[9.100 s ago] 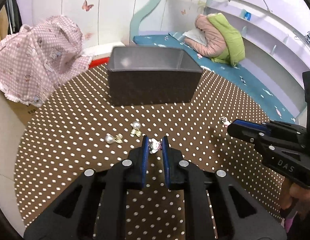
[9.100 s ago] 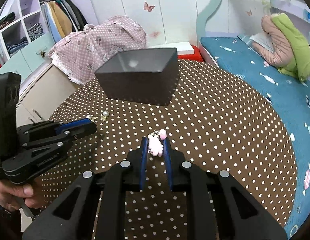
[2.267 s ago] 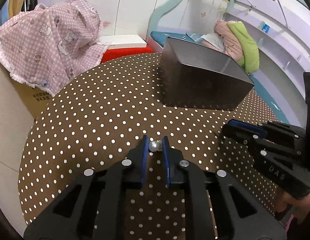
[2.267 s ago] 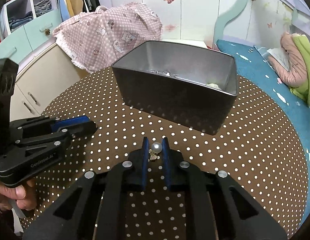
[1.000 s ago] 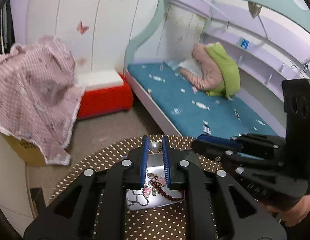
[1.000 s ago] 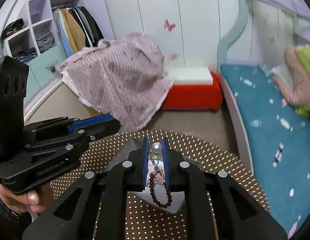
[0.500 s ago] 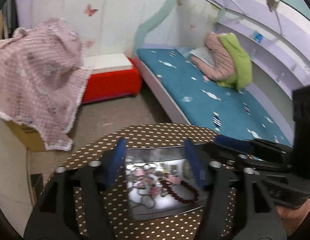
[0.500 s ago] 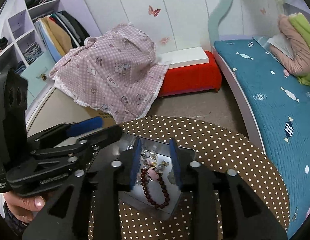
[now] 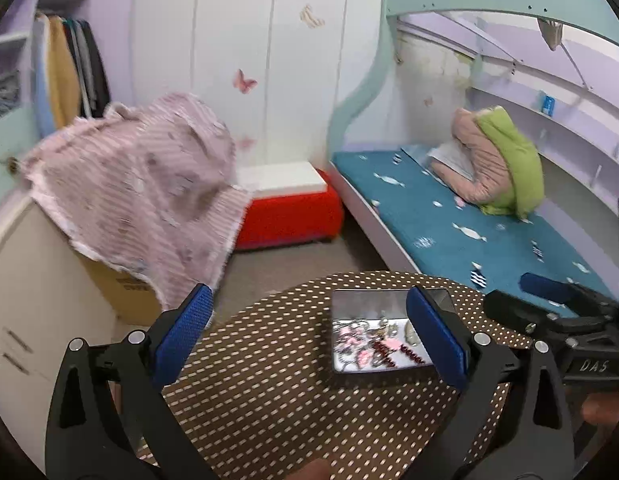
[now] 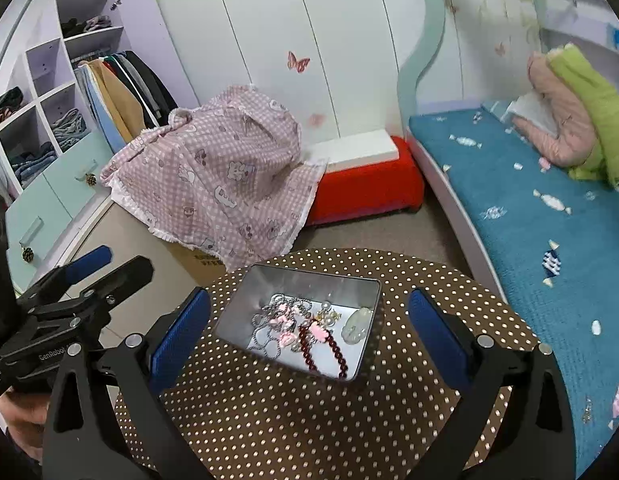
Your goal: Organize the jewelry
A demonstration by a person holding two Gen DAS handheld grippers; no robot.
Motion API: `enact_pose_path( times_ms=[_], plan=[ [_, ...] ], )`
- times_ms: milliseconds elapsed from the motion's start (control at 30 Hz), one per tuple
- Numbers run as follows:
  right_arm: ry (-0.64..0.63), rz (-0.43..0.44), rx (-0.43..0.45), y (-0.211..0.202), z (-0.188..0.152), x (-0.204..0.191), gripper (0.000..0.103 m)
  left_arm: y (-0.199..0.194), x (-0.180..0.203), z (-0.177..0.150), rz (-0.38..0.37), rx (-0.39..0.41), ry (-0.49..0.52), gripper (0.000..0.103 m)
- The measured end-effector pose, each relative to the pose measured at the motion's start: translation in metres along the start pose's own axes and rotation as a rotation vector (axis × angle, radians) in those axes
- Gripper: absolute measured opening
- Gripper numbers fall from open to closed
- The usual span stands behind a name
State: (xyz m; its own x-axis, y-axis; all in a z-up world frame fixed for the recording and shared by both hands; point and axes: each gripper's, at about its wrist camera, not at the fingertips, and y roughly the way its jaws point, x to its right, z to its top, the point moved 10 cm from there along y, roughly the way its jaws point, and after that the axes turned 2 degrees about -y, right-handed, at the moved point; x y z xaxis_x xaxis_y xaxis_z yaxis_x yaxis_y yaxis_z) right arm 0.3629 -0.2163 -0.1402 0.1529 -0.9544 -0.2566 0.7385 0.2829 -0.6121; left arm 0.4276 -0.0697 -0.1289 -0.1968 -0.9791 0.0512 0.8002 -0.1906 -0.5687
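My left gripper (image 9: 309, 332) has its jaws spread wide; they have just been opening, and nothing sits between the 2 blue pads (image 9: 184, 332) but the dotted bench (image 9: 269, 392) below. My right gripper (image 10: 309, 330) is the same: jaws have just been opening, now gaping, gripping nothing.

In the right wrist view the grey metal tin (image 10: 233, 312) stands on the bench directly under the gap between my right jaws, nearer the left pad than the right one. Inside it lies the jewelry: silver chains (image 10: 265, 326), pink charms (image 10: 283, 320), a dark red bead bracelet (image 10: 333, 350), 2 pearl pieces (image 10: 328, 314) and a pale green pendant (image 10: 356, 322) toward the side of the right pad. None of it touches my pads.

In the left wrist view the tin (image 9: 373, 300) sits below and just inside my right-hand pad (image 9: 437, 336), well apart from the other pad. Its contents are blurred there; I make out pink and dark red pieces (image 9: 377, 346) only.

My right gripper (image 9: 549, 312) shows beyond the right side of my left jaws, and my left gripper (image 10: 89, 280) shows off to the left of my right jaws.
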Motion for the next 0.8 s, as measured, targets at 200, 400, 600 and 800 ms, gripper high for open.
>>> enact_pose_path(
  times_ms=[200,400,600,800],
  plan=[
    [-0.035,-0.044,0.090,-0.053,-0.004,-0.020,0.095,-0.069,-0.008,-0.009,0.053,0.098,0.024,0.098],
    [-0.073,-0.096,0.171,-0.106,-0.020,-0.041,0.095,-0.133,-0.008,-0.021,0.093,0.187,0.051,0.098],
    [-0.090,-0.142,0.235,-0.147,-0.036,-0.054,0.095,-0.189,0.003,-0.035,0.121,0.259,0.076,0.098],
    [-0.092,-0.194,0.281,-0.179,-0.046,-0.059,0.095,-0.233,0.013,-0.046,0.144,0.315,0.083,0.098]
  ],
)
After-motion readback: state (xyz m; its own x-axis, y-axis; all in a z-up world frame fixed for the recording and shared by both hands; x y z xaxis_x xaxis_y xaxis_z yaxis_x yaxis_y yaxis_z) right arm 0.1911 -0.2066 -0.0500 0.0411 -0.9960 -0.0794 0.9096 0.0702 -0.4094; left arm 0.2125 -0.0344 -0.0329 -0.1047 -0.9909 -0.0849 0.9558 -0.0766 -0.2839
